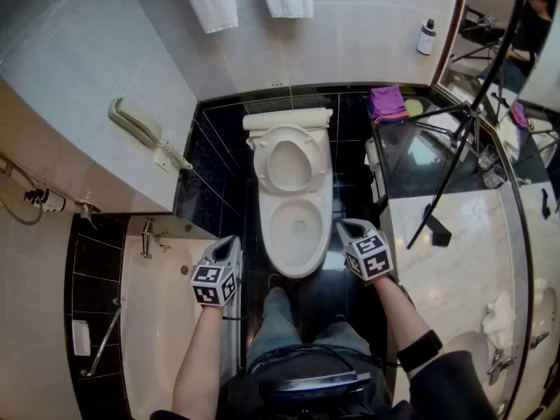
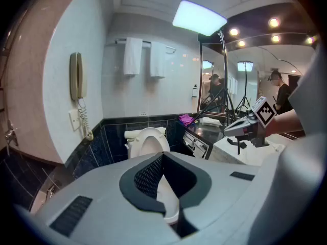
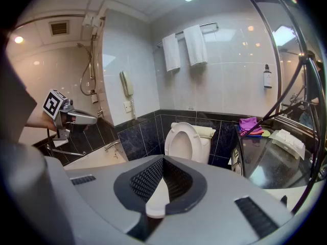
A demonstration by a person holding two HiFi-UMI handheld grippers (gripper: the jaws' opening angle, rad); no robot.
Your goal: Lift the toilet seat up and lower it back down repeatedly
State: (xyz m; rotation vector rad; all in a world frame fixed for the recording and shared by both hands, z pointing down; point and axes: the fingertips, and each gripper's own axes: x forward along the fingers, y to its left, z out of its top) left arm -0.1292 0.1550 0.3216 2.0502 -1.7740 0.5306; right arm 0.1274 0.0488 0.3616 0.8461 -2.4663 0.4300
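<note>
**Seat up, both grippers clear of it**

Toilet seat [image 1: 270, 160] is standing raised, leaning back toward the tank [image 1: 289, 119], leaving the bowl [image 1: 297, 256] exposed. Left gripper [image 1: 229, 245] is hovering just beside the bowl's front left, by the bathtub [image 1: 162, 322] rim. Right gripper [image 1: 352, 228] is hovering at the bowl's front right, near the marble vanity [image 1: 446, 234]. Neither is touching the toilet, and both are pointing forward and down toward it. Right jaws are sitting closed with nothing pinched, only the bowl showing beyond the pad notch. Left jaws are looking closed and empty too, though that view is less clear. Person's leg [image 1: 278, 318] is standing right at the bowl's front
</note>
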